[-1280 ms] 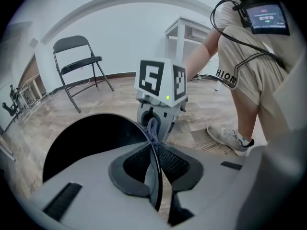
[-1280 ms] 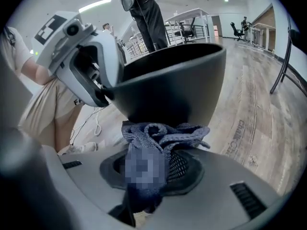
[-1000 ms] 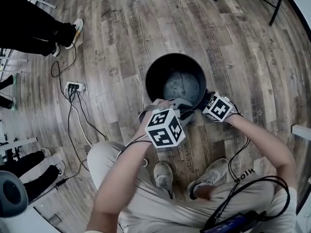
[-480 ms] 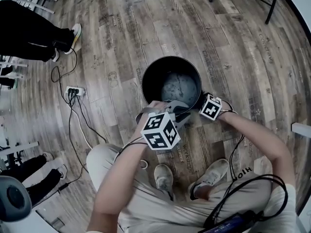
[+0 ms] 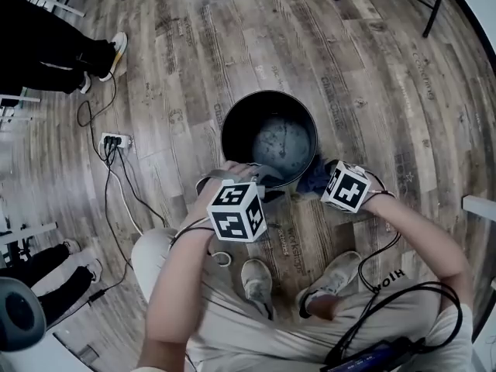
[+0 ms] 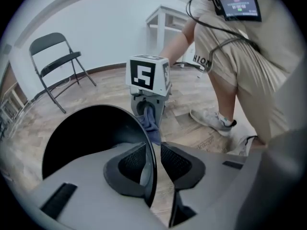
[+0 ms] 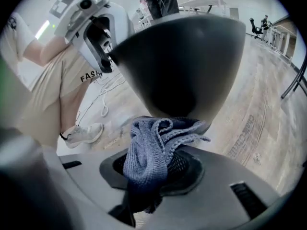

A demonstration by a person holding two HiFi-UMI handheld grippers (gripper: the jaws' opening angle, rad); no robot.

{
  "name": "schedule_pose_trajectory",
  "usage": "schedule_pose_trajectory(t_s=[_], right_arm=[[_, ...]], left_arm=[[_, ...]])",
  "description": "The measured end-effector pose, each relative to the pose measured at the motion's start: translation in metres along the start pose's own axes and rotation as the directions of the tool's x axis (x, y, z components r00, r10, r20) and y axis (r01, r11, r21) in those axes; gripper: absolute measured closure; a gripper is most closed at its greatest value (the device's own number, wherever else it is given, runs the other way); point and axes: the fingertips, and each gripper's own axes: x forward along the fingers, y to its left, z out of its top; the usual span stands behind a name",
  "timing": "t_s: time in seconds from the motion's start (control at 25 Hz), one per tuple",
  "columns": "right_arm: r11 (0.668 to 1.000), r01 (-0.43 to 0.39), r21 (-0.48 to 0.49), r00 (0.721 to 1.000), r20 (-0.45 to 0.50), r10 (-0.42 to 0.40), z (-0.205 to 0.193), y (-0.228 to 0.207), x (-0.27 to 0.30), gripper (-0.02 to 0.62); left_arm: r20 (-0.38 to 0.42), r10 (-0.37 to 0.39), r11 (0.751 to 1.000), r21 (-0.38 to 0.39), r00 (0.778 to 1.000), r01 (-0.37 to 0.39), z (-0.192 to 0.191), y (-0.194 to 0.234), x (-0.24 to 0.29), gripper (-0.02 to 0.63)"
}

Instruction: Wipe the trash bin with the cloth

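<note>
Compared with the earlier frame, my left gripper (image 6: 156, 159) has shifted left along the rim of the trash bin (image 5: 236, 122). Its jaws have just been opening and now straddle the rim half apart, the right pad clear of the wall. My right gripper (image 7: 153, 169) (drawn slightly back) clamps the bunched cloth (image 7: 148, 145), which sits just ahead of its jaws at the bin's outer wall.

Open floor (image 5: 372, 68) surrounds the trash bin (image 5: 229, 122), save cables (image 5: 116, 178) left and shoes (image 5: 256, 282) nearside.
</note>
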Motion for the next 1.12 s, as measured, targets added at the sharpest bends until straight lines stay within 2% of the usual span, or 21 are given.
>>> schedule_pose_trajectory(t_s=[0.08,0.16,0.28,0.48,0.6,0.8,0.96,1.12], right_arm=[[1.0,-0.017,0.009,1.0,0.009,0.017,0.009,0.01,-0.011,0.483],[0.999,-0.025,0.021,1.0,0.015,0.025,0.016,0.016,-0.021,0.483],[0.999,-0.016,0.041,0.999,0.035,0.015,0.024,0.019,-0.042,0.483],[0.996,0.023,0.088,0.996,0.086,-0.03,0.034,0.013,-0.085,0.483],[0.994,0.047,0.099,0.991,0.123,-0.059,0.045,0.006,-0.097,0.483],[0.994,0.05,0.095,0.989,0.136,-0.063,0.055,-0.004,-0.081,0.483],[0.997,0.061,0.057,0.993,0.097,-0.066,0.053,-0.008,-0.064,0.483],[0.996,0.029,0.08,0.996,0.087,-0.036,0.048,-0.011,-0.047,0.483]], left_arm=[[0.092,0.01,0.997,-0.08,0.996,-0.003,0.015,0.005,-0.006,0.506],[0.135,0.06,0.993,-0.11,0.989,-0.045,0.027,0.014,-0.009,0.502],[0.111,0.121,0.989,-0.094,0.986,-0.111,0.033,0.023,-0.003,0.502],[0.043,0.106,0.991,-0.085,0.993,-0.102,0.027,0.019,0.014,0.503],[0.02,0.1,0.991,-0.094,0.995,-0.098,0.023,0.019,0.021,0.535],[0.035,0.1,0.985,-0.146,0.994,-0.094,0.024,0.019,0.022,0.547],[0.038,0.107,0.986,-0.129,0.994,-0.102,0.024,0.019,0.023,0.549],[0.041,0.101,0.989,-0.117,0.994,-0.096,0.023,0.019,0.022,0.549]])
